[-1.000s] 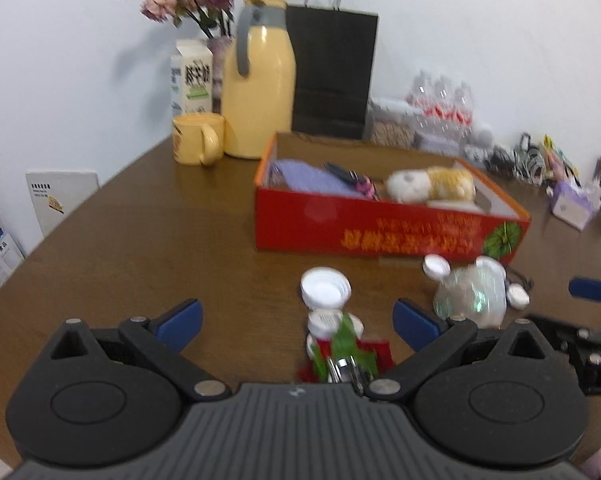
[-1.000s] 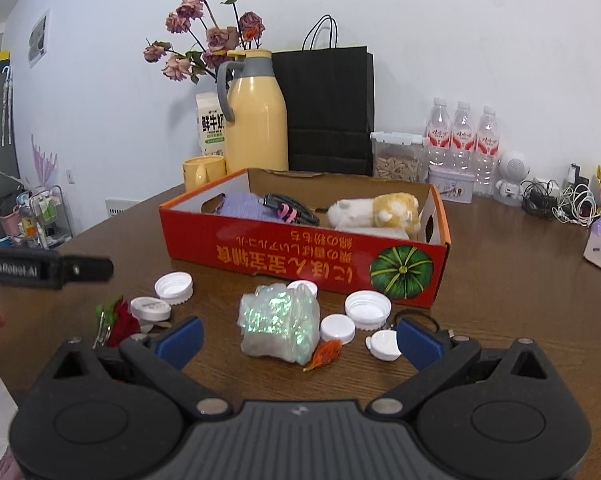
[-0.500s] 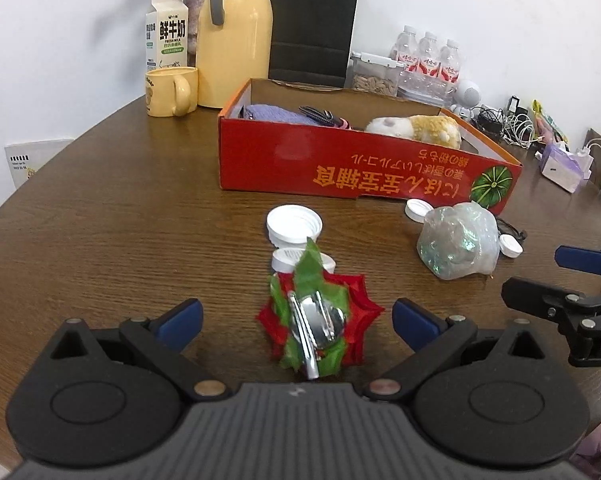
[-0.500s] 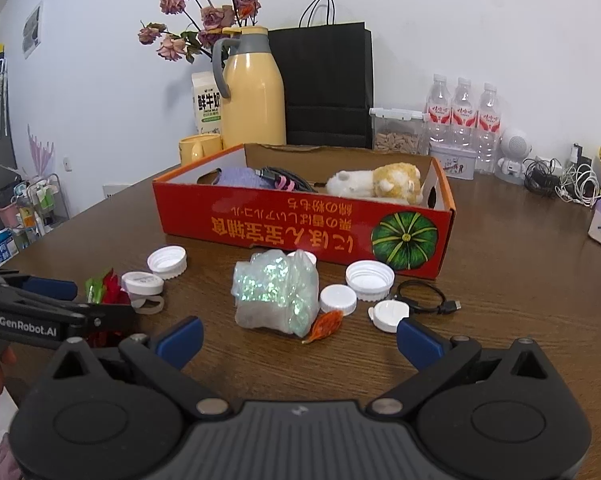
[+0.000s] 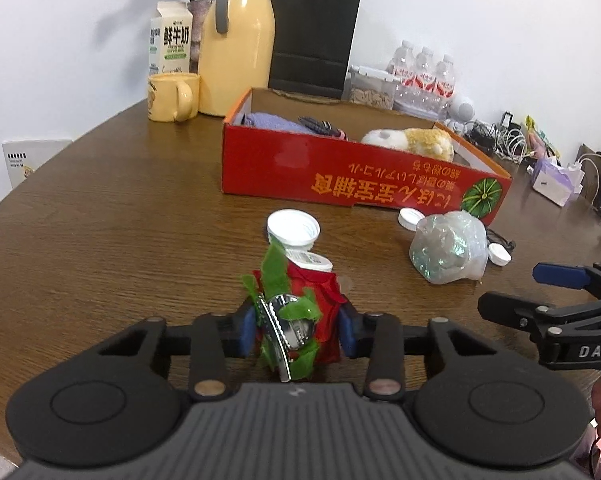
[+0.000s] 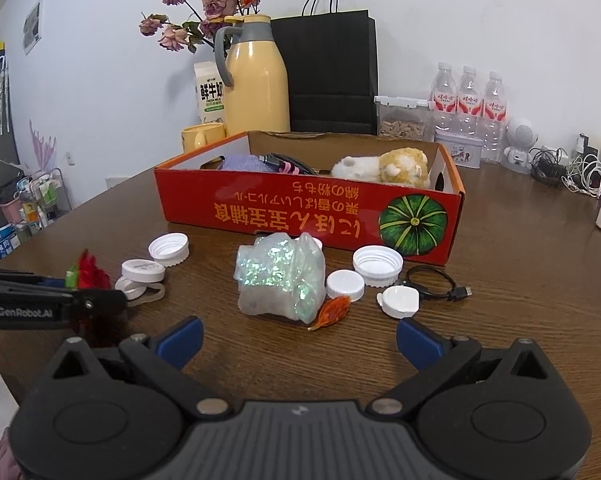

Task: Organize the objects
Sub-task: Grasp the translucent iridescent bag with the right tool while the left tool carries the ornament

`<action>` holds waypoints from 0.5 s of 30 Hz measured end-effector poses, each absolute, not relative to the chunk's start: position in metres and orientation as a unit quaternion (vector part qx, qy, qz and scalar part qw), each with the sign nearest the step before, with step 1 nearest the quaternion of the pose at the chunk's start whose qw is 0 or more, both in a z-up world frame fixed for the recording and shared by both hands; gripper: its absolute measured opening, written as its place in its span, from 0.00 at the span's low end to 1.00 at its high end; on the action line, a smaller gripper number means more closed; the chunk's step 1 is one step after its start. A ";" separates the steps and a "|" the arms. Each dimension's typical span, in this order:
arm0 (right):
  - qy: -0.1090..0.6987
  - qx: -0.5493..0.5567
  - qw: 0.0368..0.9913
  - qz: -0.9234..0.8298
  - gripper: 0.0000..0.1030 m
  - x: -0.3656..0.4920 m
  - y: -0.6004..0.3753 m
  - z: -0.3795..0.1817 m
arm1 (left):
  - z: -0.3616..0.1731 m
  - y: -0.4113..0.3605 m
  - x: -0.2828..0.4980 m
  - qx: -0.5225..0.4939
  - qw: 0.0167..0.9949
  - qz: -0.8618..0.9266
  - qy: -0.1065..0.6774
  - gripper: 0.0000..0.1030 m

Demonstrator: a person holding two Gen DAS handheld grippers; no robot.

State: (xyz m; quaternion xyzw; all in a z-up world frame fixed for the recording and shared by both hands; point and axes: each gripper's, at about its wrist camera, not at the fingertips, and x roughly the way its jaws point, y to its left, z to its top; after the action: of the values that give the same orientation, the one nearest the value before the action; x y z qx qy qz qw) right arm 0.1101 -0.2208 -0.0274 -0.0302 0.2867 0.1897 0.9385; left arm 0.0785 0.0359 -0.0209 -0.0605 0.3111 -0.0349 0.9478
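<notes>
The left gripper is closing on the soft, light rose clip; grip its crushable petals at mid-body.

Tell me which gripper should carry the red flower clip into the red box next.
Left. The left gripper is closing with the red flower clip between its pads, apparently touching. The right gripper is open and empty, facing the glitter bag. The red box lies straight ahead.

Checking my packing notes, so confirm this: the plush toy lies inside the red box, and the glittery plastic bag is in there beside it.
Wrong about the bag. The right wrist view shows the glittery plastic bag out on the table in front of the red box, among the white caps. The plush toy does lie inside the box.
</notes>
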 end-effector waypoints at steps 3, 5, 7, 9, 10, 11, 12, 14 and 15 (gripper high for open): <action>0.289 -0.032 0.938 0.189 1.00 0.112 -0.219 -0.028 | -0.015 0.039 0.075 -0.061 0.952 -0.032 0.297 0.37; 0.288 -0.036 0.938 0.190 1.00 0.114 -0.216 -0.029 | -0.011 0.041 0.074 -0.061 0.956 -0.027 0.287 0.36; 0.283 -0.041 0.939 0.189 1.00 0.116 -0.213 -0.028 | -0.008 0.043 0.073 -0.058 0.958 -0.021 0.279 0.36; 0.278 -0.046 0.941 0.188 1.00 0.122 -0.208 -0.026 | -0.007 0.044 0.073 -0.058 0.960 -0.018 0.275 0.36; 0.276 -0.048 0.942 0.187 0.97 0.125 -0.207 -0.025 | -0.006 0.045 0.074 -0.057 0.960 -0.017 0.274 0.36; 0.275 -0.048 0.942 0.187 0.95 0.129 -0.205 -0.024 | -0.006 0.045 0.074 -0.056 0.960 -0.015 0.273 0.36; 0.276 -0.048 0.941 0.188 0.90 0.134 -0.202 -0.023 | -0.005 0.046 0.075 -0.056 0.960 -0.013 0.273 0.36; 0.278 -0.048 0.940 0.191 0.84 0.142 -0.198 -0.022 | -0.004 0.047 0.075 -0.057 0.961 -0.011 0.271 0.36; 0.281 -0.050 0.939 0.194 0.80 0.146 -0.195 -0.022 | -0.004 0.048 0.076 -0.057 0.961 -0.010 0.270 0.36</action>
State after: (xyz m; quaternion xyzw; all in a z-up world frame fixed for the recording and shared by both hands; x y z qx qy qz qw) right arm 0.1460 -0.1949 -0.0221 -0.0500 0.2805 0.1941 0.9387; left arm 0.0758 0.0481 -0.0041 -0.0566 0.2702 -0.0097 0.9611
